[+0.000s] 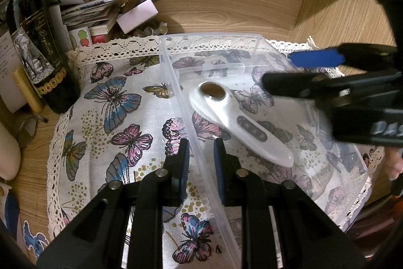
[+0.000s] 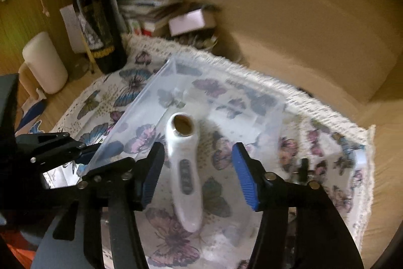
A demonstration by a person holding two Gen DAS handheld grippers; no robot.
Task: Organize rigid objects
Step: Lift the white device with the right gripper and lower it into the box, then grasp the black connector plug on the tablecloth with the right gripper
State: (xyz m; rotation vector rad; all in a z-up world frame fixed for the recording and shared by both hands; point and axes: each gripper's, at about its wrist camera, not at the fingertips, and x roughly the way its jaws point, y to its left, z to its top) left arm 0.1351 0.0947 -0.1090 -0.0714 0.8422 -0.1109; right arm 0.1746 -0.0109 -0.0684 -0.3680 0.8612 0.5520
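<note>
With my left gripper (image 1: 200, 160) clamped on the clear bin (image 1: 259, 38) wall and right gripper (image 2: 197, 174) spread, white device (image 2: 185, 168) lies released inside; next, I'd withdraw upward.

L+R wrist cams, close, angled down, both share clear bin (image 1: 176, 72) (image 2: 141, 102)

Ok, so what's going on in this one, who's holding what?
A person is tidying with a claw in each hand. The left claw is shut on the near wall of a clear plastic bin that sits on a butterfly-print cloth. A white handheld device lies inside the bin. The right claw is open above it, fingers either side and not touching, so the device looks just placed. A dark wine bottle and a pile of papers stand behind.
</note>
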